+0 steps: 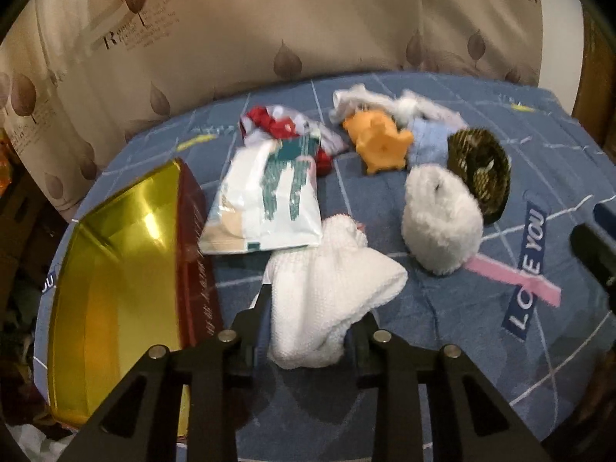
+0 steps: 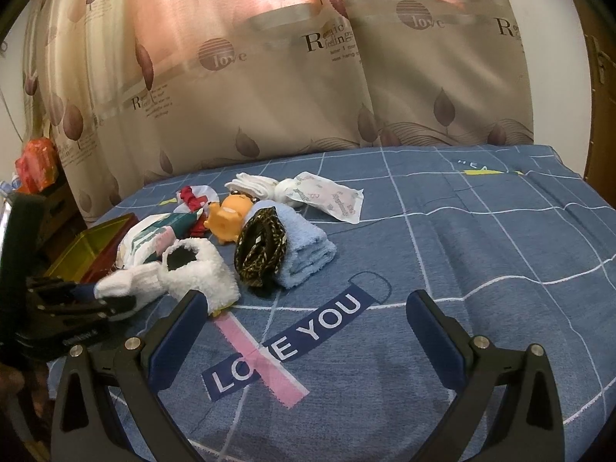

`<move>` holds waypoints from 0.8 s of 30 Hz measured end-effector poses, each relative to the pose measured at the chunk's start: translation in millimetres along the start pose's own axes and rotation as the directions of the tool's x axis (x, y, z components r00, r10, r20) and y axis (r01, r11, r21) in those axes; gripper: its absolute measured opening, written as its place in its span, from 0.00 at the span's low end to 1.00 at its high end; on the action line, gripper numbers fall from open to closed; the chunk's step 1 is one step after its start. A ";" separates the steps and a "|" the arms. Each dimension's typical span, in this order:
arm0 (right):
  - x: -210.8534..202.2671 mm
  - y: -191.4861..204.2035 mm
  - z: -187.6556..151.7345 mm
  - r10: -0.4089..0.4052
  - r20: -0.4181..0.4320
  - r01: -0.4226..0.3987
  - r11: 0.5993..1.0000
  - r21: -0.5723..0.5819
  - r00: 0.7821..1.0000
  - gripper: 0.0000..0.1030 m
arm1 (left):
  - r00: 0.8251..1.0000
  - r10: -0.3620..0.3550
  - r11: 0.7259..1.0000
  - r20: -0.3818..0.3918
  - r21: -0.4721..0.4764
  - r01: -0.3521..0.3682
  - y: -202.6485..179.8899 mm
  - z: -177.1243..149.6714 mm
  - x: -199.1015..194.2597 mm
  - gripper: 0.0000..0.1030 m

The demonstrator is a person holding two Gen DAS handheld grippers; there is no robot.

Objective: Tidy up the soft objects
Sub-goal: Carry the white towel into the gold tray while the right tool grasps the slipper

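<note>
Left wrist view: left gripper has its two black jaws drawn in against a white knitted cloth, pinching its near end. Cloth is soft, waffle-textured, bunched into a lumpy wedge; far end rests on the blue bedsheet, just touching the corner of a white-and-teal plastic packet. Slight blur on the cloth edges.

To its left, touching the bed edge: a box with shiny gold lining and dark red outer wall, open side up. To the cloth's right, near but apart: a fluffy white slipper-like item, lying against a dark woven coil. Behind these: an orange toy figure, a pale blue folded towel, a red-and-white bundle, and white cloths at the back.

Right wrist view adds: right gripper with jaws spread wide, nothing between them, hovering over the "LOVE YOU" print on the sheet. The left tool shows here from the side at the frame's left edge, the white cloth projecting from its tip beside the fluffy item. This view shows the fluffy item's dark opening, the towel's full folded stack under the coil, and a flat printed sachet at the back, which the left view hides. Gold box appears only as a sliver here; its full interior shows only in the left view. Patterned curtain behind the bed in both.
</note>
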State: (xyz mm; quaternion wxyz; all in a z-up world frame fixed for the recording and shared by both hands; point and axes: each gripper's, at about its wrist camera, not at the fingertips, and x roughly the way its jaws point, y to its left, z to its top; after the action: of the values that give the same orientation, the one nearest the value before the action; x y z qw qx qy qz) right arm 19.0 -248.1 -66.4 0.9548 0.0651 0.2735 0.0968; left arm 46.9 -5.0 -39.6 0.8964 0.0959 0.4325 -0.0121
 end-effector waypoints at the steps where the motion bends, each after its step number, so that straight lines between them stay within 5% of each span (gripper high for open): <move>1: 0.0 -0.1 0.0 -0.002 0.000 0.002 1.000 0.000 1.000 1.00 | 1.000 -0.005 1.000 0.021 -0.001 0.005 1.8 1.4 -5.6 0.30; 14: 5.9 6.6 2.3 0.007 -0.050 -0.009 0.999 -0.048 0.999 1.00 | 0.979 -0.190 0.979 0.073 -0.058 0.194 16.9 -2.0 -57.9 0.29; 24: 28.1 64.6 22.6 0.201 -0.184 -0.243 0.938 -0.248 0.962 1.00 | 0.981 -0.171 0.975 0.096 -0.128 0.182 42.0 -22.3 -92.8 0.29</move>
State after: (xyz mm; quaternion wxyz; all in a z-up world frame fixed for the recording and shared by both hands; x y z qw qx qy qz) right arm 44.9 -180.7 -50.3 0.9134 -0.0421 0.3223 0.2450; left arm -24.0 34.7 25.8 0.9137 -0.0051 0.4008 -0.0663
